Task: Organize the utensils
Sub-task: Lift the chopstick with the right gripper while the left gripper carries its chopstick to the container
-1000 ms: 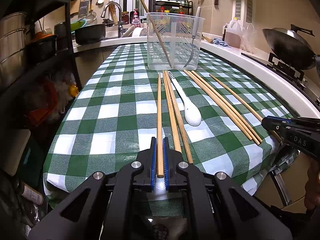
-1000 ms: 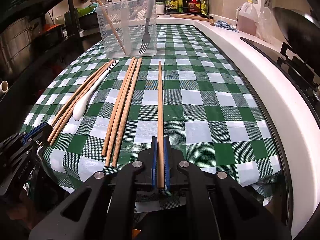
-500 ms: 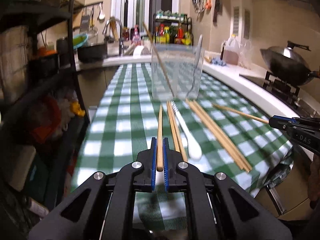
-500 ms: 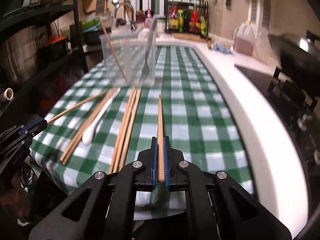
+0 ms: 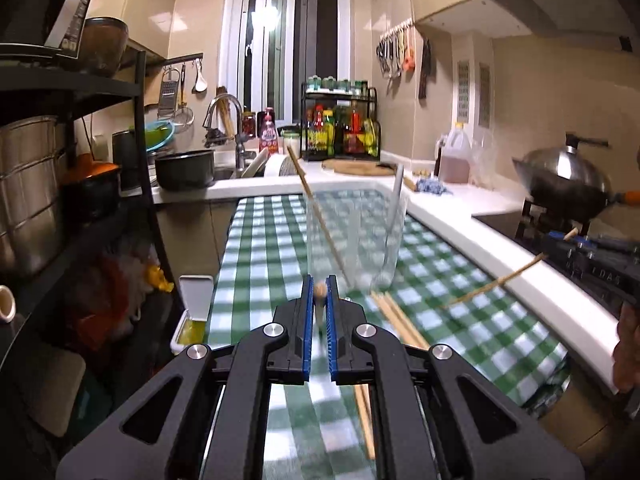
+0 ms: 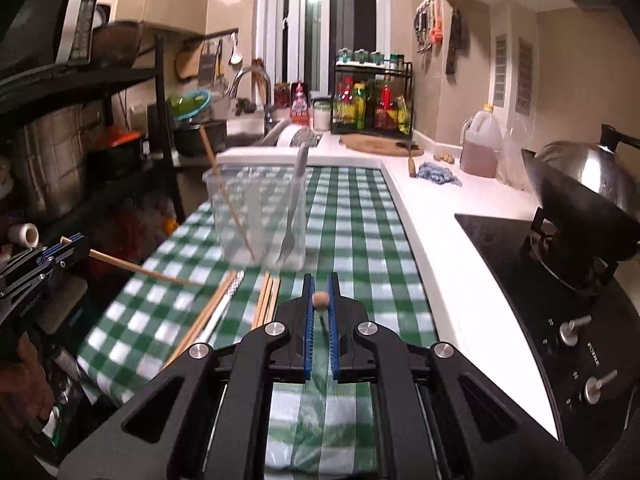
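Two blurred labels, perhaps "DAS" (image 5: 600, 276).

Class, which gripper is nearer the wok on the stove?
Right. The right gripper is at the table side nearest the wok; the left gripper is farther off, beside the shelf rack.

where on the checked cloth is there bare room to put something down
Free: the cloth between the clear tub and the white counter edge, and the strip beyond the tub. Crowded: in front of the tub, where loose chopsticks and a white spoon lie.
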